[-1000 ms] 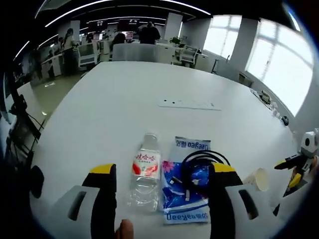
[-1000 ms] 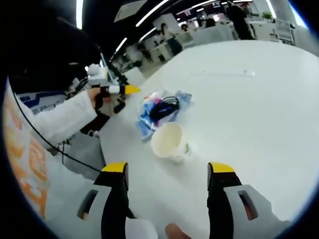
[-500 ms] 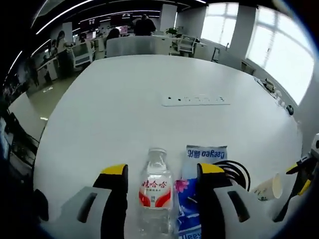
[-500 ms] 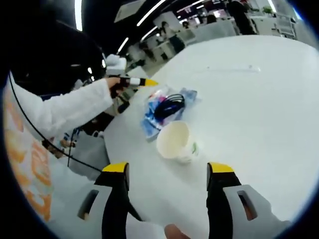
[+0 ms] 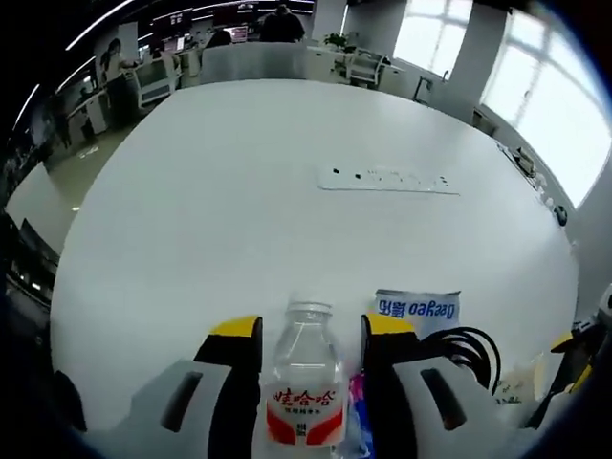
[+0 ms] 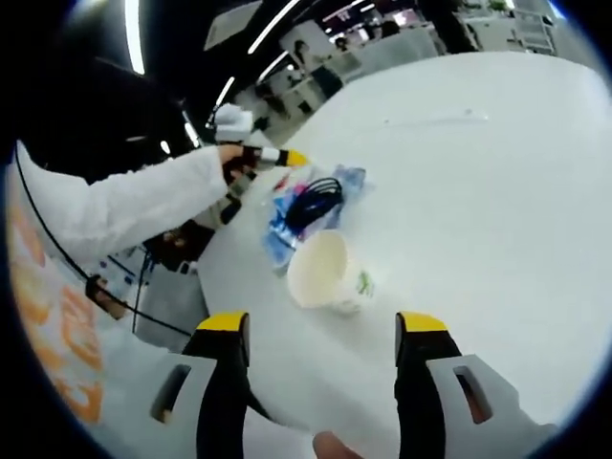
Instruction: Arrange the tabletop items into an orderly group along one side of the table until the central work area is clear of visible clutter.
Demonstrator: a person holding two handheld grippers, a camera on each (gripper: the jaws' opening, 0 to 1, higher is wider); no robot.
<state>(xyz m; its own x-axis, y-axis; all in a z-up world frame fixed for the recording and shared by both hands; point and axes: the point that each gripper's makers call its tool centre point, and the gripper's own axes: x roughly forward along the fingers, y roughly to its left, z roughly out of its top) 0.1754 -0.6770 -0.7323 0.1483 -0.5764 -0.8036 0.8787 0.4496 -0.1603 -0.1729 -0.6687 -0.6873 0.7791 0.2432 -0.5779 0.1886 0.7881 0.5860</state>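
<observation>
Left gripper (image 5: 303,335) clamps water bottle (image 5: 305,387) on white table (image 5: 239,191) in an office.

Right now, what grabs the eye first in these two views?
In the left gripper view, the clear plastic water bottle with a red label stands between the left gripper jaws, near the white table edge. In the right gripper view, a white paper cup lies on its side ahead of the open right gripper, beside a coiled black cable on a blue packet.

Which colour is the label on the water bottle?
The water bottle has a red and white label, shown best in the left gripper view.
</observation>
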